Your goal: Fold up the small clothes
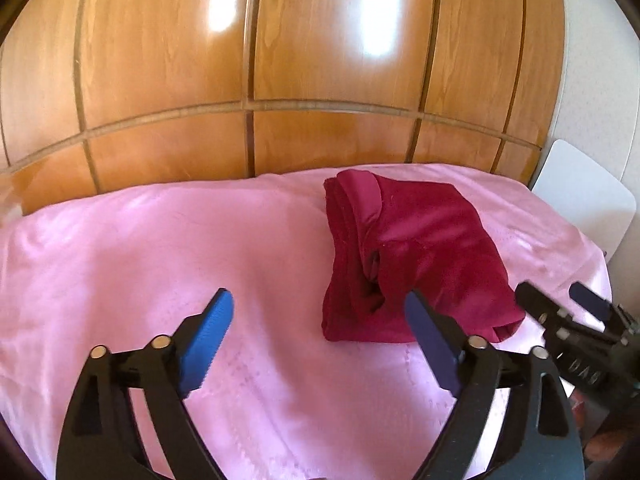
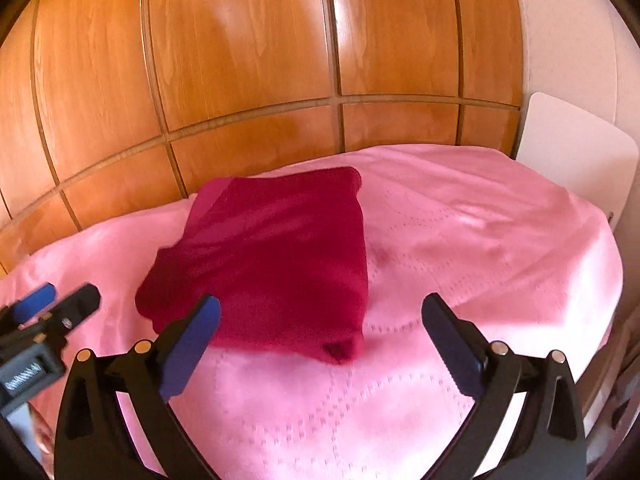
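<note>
A dark red garment [image 1: 412,256] lies folded into a compact stack on the pink cloth [image 1: 160,248]; it also shows in the right wrist view [image 2: 276,260]. My left gripper [image 1: 320,304] is open and empty, just in front of the garment's near left corner. My right gripper [image 2: 320,312] is open and empty, above the garment's near edge. The right gripper also shows at the right edge of the left wrist view [image 1: 560,300], and the left gripper at the left edge of the right wrist view [image 2: 64,300].
The pink cloth [image 2: 480,240] covers a table. A wooden panelled wall [image 1: 248,60] rises close behind it. A white chair back [image 1: 580,196] stands at the table's far right edge, also in the right wrist view [image 2: 572,152].
</note>
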Demonstrator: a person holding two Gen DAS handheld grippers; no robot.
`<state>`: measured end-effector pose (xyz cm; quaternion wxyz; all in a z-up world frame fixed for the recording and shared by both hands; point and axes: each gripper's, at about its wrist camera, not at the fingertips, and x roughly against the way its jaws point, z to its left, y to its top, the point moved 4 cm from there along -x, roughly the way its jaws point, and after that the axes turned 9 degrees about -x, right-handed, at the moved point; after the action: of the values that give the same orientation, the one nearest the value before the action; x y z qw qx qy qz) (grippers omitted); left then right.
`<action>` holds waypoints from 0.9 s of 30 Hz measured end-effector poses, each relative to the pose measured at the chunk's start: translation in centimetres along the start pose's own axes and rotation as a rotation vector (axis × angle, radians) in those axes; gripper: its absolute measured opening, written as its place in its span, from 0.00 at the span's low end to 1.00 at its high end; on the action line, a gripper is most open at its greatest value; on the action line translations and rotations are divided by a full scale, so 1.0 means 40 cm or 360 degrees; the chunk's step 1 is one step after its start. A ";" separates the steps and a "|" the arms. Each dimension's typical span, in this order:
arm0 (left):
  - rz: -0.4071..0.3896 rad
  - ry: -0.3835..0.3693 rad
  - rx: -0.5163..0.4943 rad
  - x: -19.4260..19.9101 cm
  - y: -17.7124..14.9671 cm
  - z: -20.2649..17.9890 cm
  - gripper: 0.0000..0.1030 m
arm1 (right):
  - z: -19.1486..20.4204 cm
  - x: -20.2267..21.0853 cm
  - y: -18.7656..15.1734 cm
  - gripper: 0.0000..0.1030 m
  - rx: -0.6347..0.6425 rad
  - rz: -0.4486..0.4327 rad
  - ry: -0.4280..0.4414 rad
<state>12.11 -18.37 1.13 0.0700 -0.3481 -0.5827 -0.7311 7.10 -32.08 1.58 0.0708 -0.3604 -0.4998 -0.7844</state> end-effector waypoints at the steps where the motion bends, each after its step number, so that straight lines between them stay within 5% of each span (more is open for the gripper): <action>1: -0.0010 0.0011 0.0000 0.010 -0.004 -0.003 0.89 | -0.001 0.004 -0.006 0.98 0.0004 -0.0002 -0.0016; 27: -0.0020 0.0173 -0.0031 0.089 -0.050 -0.005 0.96 | 0.009 0.040 -0.016 0.98 0.0021 -0.0056 -0.0038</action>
<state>8.34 -16.85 1.61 0.0936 -0.3049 -0.5731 -0.7549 5.80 -31.08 2.23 0.0536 -0.3604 -0.5120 -0.7779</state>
